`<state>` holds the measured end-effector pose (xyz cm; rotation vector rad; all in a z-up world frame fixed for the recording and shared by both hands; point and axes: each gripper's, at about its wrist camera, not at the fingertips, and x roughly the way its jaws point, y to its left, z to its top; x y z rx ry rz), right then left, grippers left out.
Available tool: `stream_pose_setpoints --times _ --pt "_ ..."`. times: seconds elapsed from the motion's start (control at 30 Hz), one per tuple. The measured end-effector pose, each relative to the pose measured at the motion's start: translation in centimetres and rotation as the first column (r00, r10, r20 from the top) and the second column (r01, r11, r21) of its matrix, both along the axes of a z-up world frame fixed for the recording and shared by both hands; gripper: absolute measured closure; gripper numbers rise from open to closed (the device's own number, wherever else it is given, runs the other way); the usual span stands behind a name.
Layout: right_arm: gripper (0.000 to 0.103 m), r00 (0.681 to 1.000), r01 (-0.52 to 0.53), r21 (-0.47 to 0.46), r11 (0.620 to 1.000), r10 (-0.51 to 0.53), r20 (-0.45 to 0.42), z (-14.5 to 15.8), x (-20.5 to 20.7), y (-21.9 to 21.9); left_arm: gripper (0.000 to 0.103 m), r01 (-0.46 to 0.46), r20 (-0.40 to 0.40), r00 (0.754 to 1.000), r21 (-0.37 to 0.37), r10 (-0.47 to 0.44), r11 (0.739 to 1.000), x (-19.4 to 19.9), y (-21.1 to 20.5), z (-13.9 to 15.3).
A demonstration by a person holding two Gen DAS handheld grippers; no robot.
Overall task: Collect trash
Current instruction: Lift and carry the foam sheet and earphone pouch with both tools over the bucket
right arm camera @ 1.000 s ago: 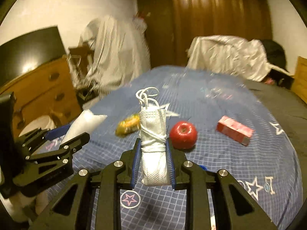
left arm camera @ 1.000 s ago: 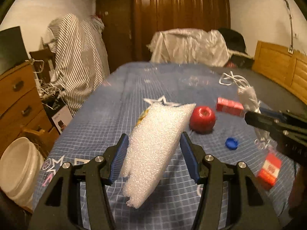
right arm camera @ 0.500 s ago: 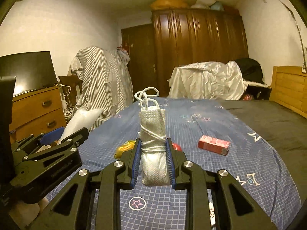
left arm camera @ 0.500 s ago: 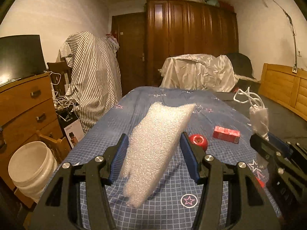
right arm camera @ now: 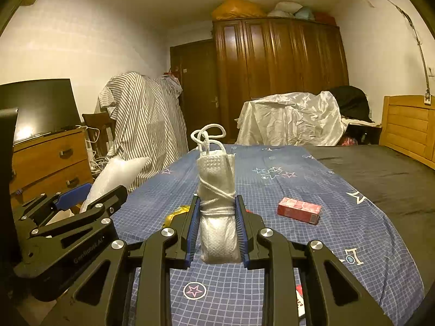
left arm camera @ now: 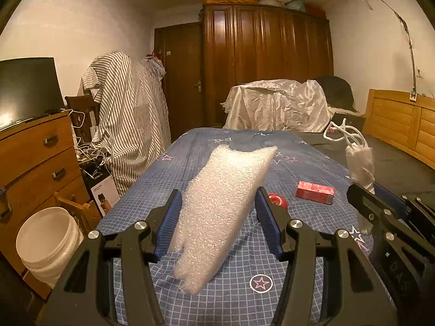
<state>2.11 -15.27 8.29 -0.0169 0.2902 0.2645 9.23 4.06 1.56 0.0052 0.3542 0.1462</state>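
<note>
- White bubble-wrap sheet (left arm camera: 217,209) is up off the bed, tilted, clamped between the left gripper's (left arm camera: 217,214) blue pads.
- On the other side, the right gripper (right arm camera: 217,225) is squeezed tight on a white foam roll tied with cord (right arm camera: 217,203), standing upright above the bed.
- Both grippers side by side over the blue checked bedspread (right arm camera: 272,190).
- On the bedspread: red box (right arm camera: 298,210), red apple (left arm camera: 278,200), yellow wrapper (right arm camera: 176,213).
- White bucket (left arm camera: 46,244) on the floor by the dresser.

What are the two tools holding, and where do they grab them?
The left tool pinches the white foam sheet across its middle. The right tool squeezes the rolled white bundle around its string-wrapped lower half.
</note>
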Motion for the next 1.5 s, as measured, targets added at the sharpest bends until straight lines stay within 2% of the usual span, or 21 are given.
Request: stream_pose_setpoints --times 0.4,0.63,0.93,1.27,1.5 --pt "0.077 1.000 -0.020 -0.003 1.000 0.020 -0.016 0.4 -0.3 0.1 0.050 -0.003 -0.015 1.000 -0.003 0.003 1.000 -0.3 0.7 -0.3" --pt "0.077 0.995 -0.094 -0.001 0.996 0.094 -0.027 1.3 1.2 2.5 0.050 -0.069 -0.009 0.998 0.001 0.069 0.998 -0.7 4.0 0.1" --pt "0.077 0.959 -0.275 -0.008 0.961 0.274 -0.070 2.2 2.9 11.9 0.049 -0.240 -0.013 0.971 0.000 0.240 0.971 -2.0 12.7 1.2" --pt "0.077 0.891 -0.445 -0.028 0.895 0.440 -0.108 3.1 3.7 25.0 0.049 -0.384 -0.029 0.923 -0.007 0.384 0.923 -4.7 20.7 1.9" --pt "0.077 0.831 -0.547 -0.040 0.836 0.536 -0.151 3.6 4.0 33.4 0.050 -0.459 -0.036 0.888 -0.020 0.458 0.888 -6.2 25.6 2.2"
